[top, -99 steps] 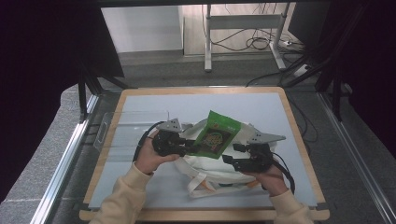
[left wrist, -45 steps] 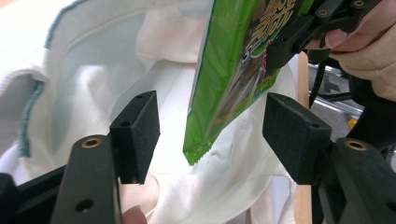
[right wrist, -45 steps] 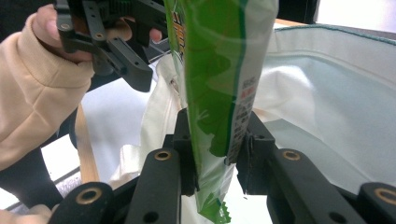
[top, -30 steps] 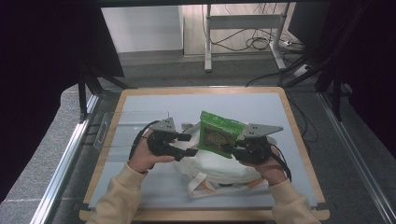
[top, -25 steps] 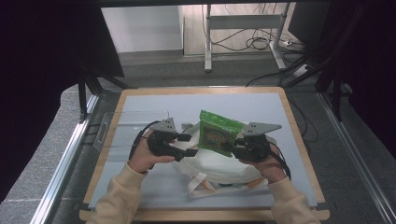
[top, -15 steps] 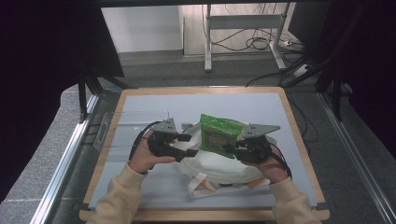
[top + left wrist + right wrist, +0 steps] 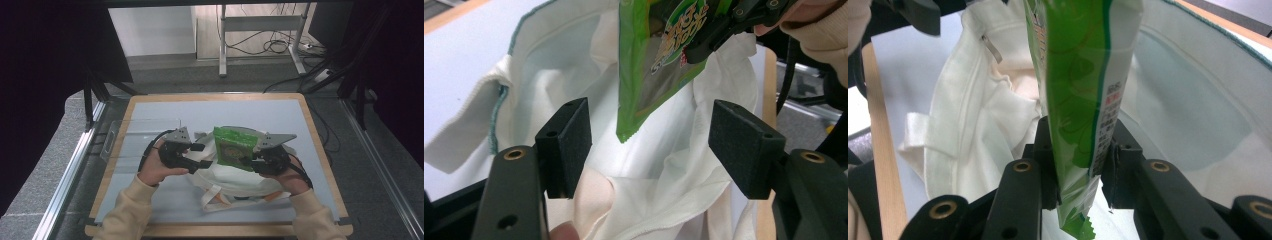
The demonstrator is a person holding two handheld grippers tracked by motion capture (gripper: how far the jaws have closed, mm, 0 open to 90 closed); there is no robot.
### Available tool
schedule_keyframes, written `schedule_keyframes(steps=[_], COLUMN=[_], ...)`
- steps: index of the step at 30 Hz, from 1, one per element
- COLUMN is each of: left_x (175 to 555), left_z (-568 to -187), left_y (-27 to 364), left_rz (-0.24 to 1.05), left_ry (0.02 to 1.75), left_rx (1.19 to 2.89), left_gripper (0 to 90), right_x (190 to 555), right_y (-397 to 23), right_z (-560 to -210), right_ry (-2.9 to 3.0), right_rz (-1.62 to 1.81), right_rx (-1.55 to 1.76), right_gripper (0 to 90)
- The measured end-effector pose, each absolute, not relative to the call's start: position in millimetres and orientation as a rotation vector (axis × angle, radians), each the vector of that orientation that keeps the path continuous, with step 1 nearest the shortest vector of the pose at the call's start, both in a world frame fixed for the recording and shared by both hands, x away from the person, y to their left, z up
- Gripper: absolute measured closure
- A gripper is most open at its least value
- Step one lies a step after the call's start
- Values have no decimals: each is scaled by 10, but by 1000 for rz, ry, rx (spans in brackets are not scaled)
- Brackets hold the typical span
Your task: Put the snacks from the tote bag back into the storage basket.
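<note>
Right gripper (image 7: pixel 1075 165) pinches the green snack packet (image 7: pixel 233 148) upright over the white cloth bag (image 7: pixel 230 177); left gripper (image 7: pixel 649 145) gapes wide at the bag's mouth. Best lower the packet straight, clear of the folds

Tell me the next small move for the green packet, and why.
Probably lower it into the bag. The right claw is shut on the green packet, which hangs over the white cloth bag; its corner points into the open mouth. The left claw is open, beside the bag's rim.
</note>
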State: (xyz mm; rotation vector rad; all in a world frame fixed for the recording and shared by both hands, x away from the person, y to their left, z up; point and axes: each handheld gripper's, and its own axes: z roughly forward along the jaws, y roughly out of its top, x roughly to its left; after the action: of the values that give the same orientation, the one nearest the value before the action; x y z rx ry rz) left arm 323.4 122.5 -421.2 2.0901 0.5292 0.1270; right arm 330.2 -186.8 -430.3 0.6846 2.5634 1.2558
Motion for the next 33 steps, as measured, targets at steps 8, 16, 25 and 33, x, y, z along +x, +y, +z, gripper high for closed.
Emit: schedule_keyframes(steps=[8,16,25,33], left_x=[3247,3296,3455,3587], left_z=[-4083,-3911,-3797,-3817], left_y=[1241,1209,1062,850], left_rz=[163,198,176,69], left_ry=[527,496,440,348], left_rx=[2088,2131,2207,2344], left_gripper=[330,325,326,375], right_x=[3352,3359,3368,3348], right_y=[-1870,-1808,-1748,-1699], right_z=[-4346,-4366,-4418,-4448], right_ry=[2619,2665,2710,2742], right_rz=[1207,1154,1082,1021], right_rx=[646,594,556,502], right_gripper=[708,708,708,708])
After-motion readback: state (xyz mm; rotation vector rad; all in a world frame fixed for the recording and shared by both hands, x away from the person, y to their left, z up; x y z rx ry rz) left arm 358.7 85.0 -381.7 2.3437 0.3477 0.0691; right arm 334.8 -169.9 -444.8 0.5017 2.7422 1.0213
